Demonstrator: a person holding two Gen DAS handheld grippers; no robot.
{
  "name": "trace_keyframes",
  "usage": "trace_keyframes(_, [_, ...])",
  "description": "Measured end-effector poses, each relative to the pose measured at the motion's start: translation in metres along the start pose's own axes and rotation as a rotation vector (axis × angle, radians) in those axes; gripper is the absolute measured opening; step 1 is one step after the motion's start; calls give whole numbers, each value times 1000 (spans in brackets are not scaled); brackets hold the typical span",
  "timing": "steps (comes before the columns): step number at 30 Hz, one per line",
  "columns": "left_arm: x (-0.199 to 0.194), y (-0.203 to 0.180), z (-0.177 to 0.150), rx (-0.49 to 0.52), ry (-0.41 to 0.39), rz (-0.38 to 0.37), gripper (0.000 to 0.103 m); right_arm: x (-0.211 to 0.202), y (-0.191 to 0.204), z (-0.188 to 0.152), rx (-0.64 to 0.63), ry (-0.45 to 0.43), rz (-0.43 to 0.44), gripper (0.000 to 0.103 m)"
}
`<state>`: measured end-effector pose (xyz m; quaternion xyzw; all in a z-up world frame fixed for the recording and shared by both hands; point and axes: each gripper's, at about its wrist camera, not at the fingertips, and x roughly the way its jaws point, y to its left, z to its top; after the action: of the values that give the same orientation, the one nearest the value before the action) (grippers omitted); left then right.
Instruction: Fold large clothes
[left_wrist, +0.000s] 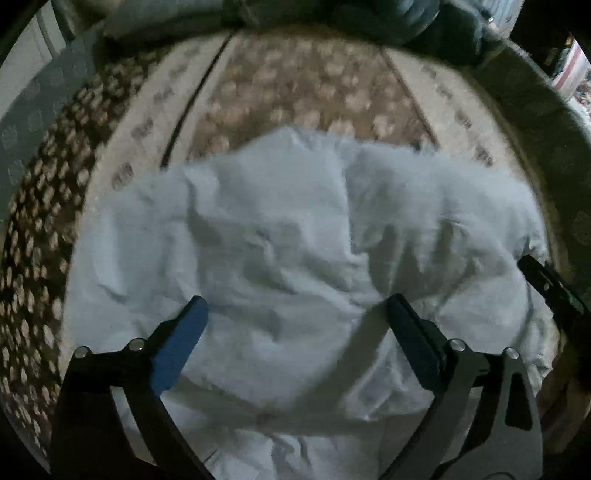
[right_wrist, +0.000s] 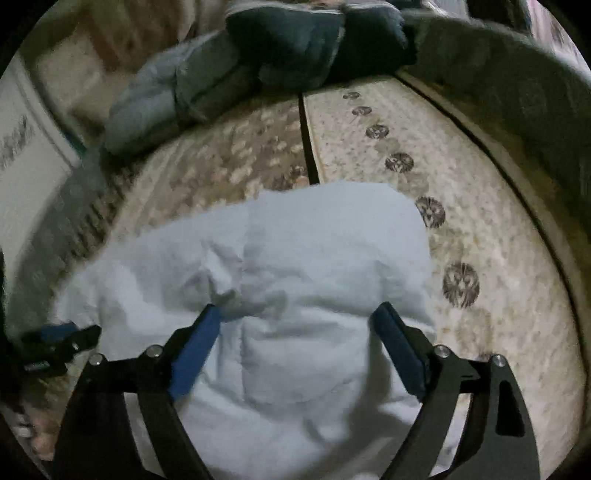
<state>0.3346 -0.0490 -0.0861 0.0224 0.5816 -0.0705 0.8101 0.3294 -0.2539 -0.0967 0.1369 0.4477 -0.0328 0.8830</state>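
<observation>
Two hand-held grippers, left (left_wrist: 295, 306) and right (right_wrist: 295, 317), hover spread and empty over the pale garment (left_wrist: 288, 258), rumpled on the patterned rug (right_wrist: 480, 221). Soft, light, limp; pinch its far corners.

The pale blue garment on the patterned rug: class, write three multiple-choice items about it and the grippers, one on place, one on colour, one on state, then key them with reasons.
1. Where does the pale blue garment lie?
A. on the patterned rug
B. in a basket
C. on a hanger

2. What colour are the pads on the left gripper fingers?
A. red
B. blue
C. yellow

3. How does the right gripper stand?
A. shut on the garment
B. shut on nothing
C. open above the garment

Key: 1 A, rug shows all around the cloth's edges. 2 B, the blue pads show on the inner faces. 3 C, its fingers are wide apart with rumpled cloth showing between them.
</observation>
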Motion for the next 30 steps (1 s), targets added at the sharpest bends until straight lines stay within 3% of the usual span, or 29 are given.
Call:
trace_keyframes(5, [23, 5, -3, 35, 26, -3, 100, 28, -6, -5, -22, 62, -1, 101])
trace_keyframes(10, [49, -9, 14, 69, 67, 58, 100, 52, -5, 6, -25, 162, -40, 102])
trace_keyframes(17, [71, -11, 32, 45, 131, 74, 100, 62, -4, 14, -15, 223, -63, 102])
trace_keyframes(21, [57, -2, 35, 30, 185, 8, 100, 37, -5, 18, -32, 238, -41, 101])
trace_keyframes(26, [-6, 26, 15, -4, 56, -19, 100, -33, 0, 6, -60, 102, 11, 101])
trace_keyframes(28, [-10, 32, 6, 36, 47, 26, 100, -49, 3, -11, -67, 110, 42, 101])
trace_keyframes(30, [-1, 41, -3, 79, 41, 125, 100, -50, 6, -28, -63, 141, 48, 101])
